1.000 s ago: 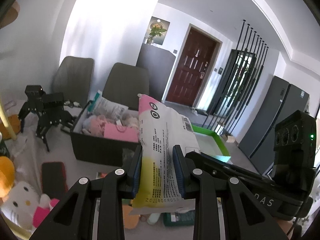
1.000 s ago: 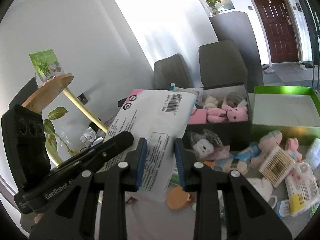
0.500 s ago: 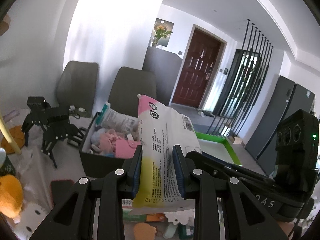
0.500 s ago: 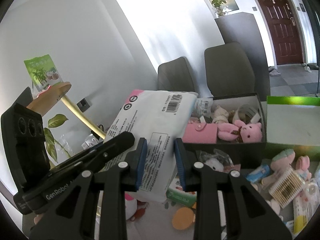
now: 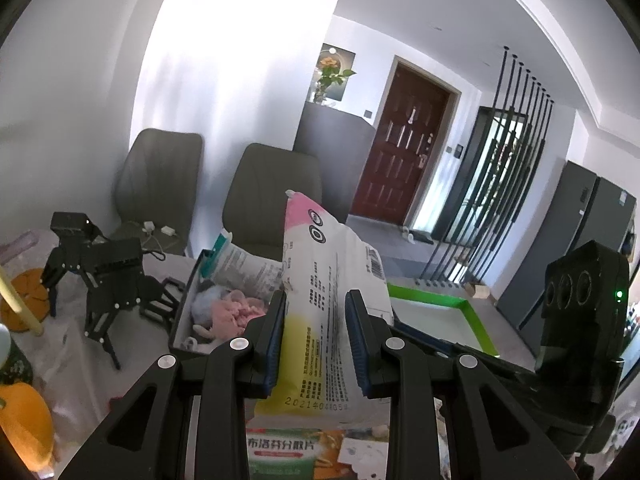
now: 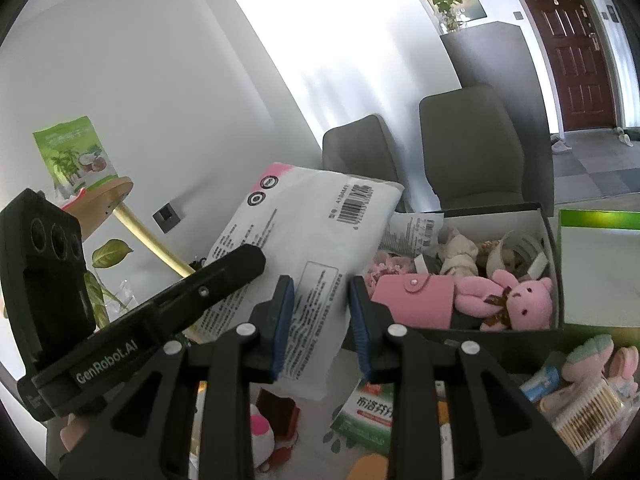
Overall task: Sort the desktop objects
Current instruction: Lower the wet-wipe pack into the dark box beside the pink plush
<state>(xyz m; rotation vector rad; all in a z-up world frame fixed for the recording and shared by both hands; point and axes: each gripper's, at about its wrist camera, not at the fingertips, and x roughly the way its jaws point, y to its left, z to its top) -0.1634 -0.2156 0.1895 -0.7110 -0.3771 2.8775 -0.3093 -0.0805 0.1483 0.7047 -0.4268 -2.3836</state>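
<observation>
A white soft pack (image 5: 320, 248) with a pink top and a yellow bottom hangs in the air above the cluttered table. My left gripper (image 5: 316, 304) is shut on its lower half. My right gripper (image 6: 320, 284) is shut on the same pack (image 6: 304, 220) from the other side. Just behind the pack stands a black box (image 6: 552, 248) of plush toys, with a pink bear (image 6: 516, 300) and a pink wallet (image 6: 412, 304) inside. The same black box (image 5: 188, 320) shows left of the pack in the left wrist view. A green-rimmed tray (image 5: 468, 312) lies to its right.
A black robot toy (image 5: 104, 276) stands left of the box. Under the pack lie a green medicine box (image 6: 368, 412), a cotton swab case (image 6: 588, 412) and small toys. Two grey chairs (image 5: 272, 192) stand behind the table. A wooden stand (image 6: 108, 196) carries a green bag.
Both grippers have carried the pack together toward the black box, which now looks nearer and larger. Both grips are unchanged.
</observation>
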